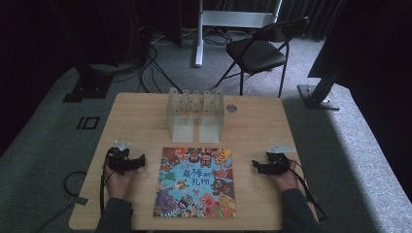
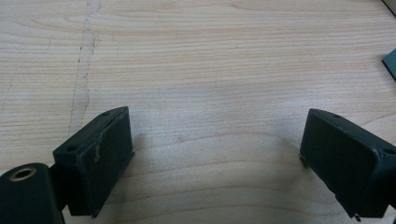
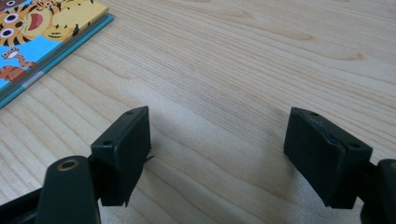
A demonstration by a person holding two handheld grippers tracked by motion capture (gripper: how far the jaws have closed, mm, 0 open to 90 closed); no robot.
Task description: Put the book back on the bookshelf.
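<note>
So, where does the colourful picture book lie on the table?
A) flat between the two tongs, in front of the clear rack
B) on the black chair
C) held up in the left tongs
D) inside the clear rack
A: the picture book lies flat on the table, with the left tongs and right tongs open at its sides and the clear rack behind it.

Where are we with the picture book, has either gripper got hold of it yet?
Nothing looks done yet: the picture book lies flat and closed on the table, in front of the clear rack. In hand: nothing. The left gripper and right gripper rest on either side of the book, fingers open over bare wood. The whole handling of the book is still left.
</note>
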